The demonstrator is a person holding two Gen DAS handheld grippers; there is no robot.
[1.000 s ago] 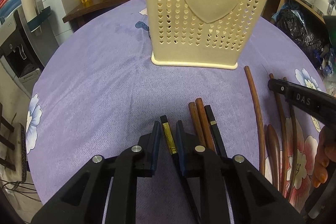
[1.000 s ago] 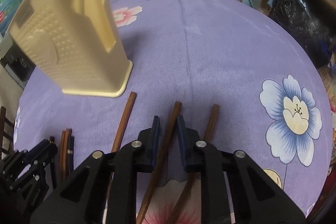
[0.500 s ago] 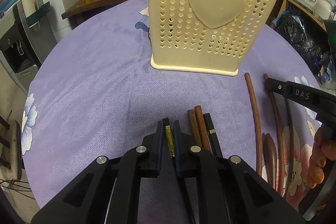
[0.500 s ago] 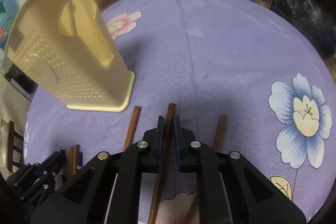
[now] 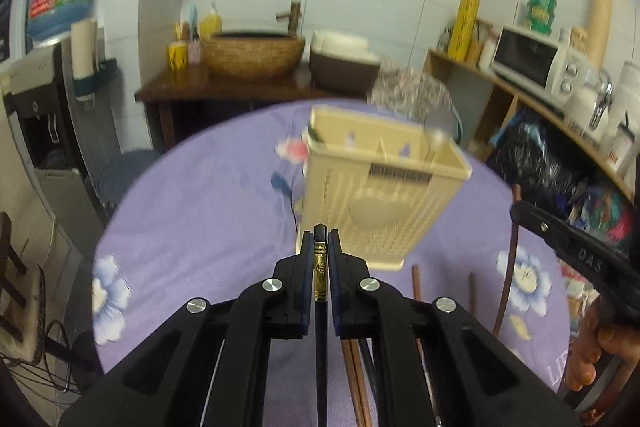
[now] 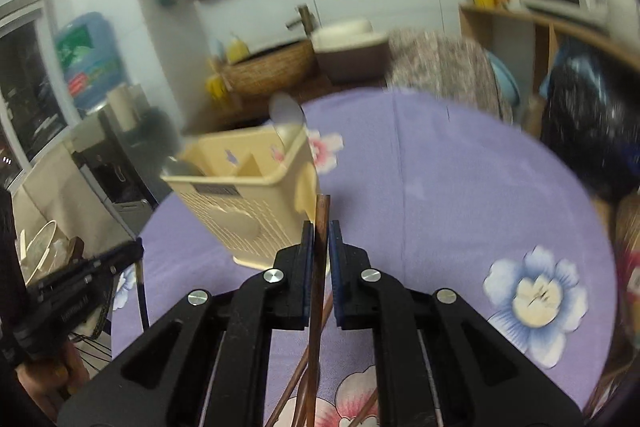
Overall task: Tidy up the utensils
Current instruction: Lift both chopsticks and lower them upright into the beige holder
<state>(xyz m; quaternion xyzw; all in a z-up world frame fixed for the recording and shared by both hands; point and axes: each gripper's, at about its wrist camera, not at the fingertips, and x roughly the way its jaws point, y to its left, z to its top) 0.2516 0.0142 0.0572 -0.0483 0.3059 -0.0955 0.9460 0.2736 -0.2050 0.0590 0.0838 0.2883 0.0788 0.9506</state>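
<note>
Left fingers (image 5: 320, 247) clamp one black chopstick (image 5: 320, 259); right fingers (image 6: 320, 239) clamp one brown chopstick (image 6: 319, 267).

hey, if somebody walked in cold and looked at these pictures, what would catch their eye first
Probably the cream utensil holder with its heart panel, standing mid-table on the purple flowered tablecloth. Next, the two black grippers: the left gripper clamps a black chopstick with a gold band, and the right gripper clamps a brown wooden utensil handle.

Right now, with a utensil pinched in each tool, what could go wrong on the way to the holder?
The left tool grips the black chopstick near its end, so it may pivot or slip. The right tool holds a long wooden utensil; both could collide at the cream holder, possibly tipping it.
</note>
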